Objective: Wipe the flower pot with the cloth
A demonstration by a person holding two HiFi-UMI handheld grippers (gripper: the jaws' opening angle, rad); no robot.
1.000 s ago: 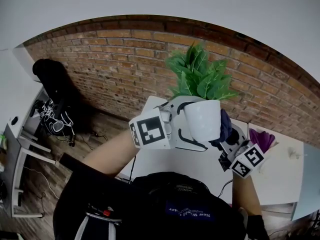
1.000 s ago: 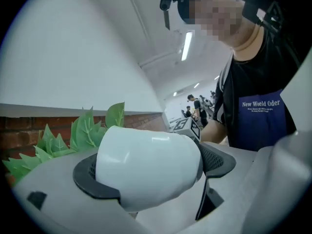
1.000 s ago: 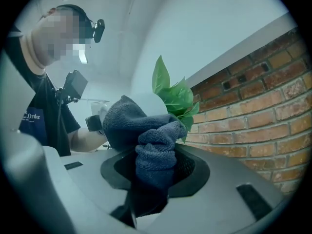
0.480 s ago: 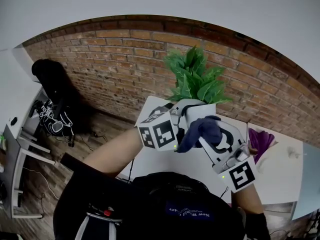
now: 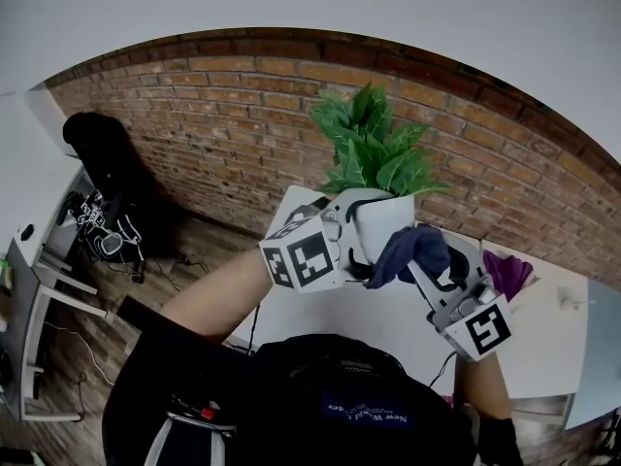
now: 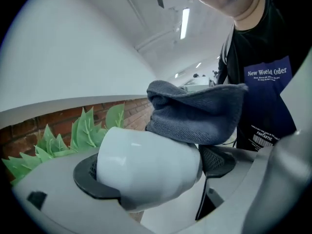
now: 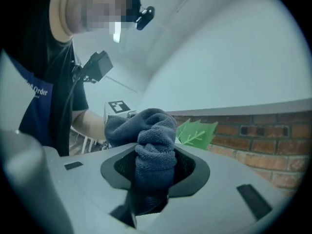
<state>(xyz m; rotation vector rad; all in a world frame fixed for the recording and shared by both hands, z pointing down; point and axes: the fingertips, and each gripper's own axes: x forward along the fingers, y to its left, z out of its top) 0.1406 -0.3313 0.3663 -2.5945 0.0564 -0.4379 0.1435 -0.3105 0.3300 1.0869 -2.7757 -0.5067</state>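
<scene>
Flower pot (image 5: pixel 388 223), smooth, glossy white and rounded, is off the table (image 5: pixel 383 314), held in the air in front of the person's chest. The left tool (image 5: pixel 357 241) is closed on it, one dark ribbed pad on each side of its wall. Broad artificial-looking green leaves (image 5: pixel 374 149) with pale veins fan out of its mouth.

A dark blue-grey cloth (image 5: pixel 408 250), soft and nubby like terry or microfibre, lies bunched against the pot's side near its base. The right tool (image 5: pixel 437 265) is clamped on a twisted fold of this cloth, and the rest bulges out in a loose wad beyond its pads.

Below them the table is plain white and matte. A crumpled purple item (image 5: pixel 506 270) rests on it off to the right; what it is cannot be told. Behind the table runs a red brick wall (image 5: pixel 213 134) with pale mortar lines, under a flat white upper wall. To the left, a dark bundle (image 5: pixel 97 153) leans at the wall's foot above a brown wood-plank floor (image 5: pixel 68 377), with cables trailing over it.
</scene>
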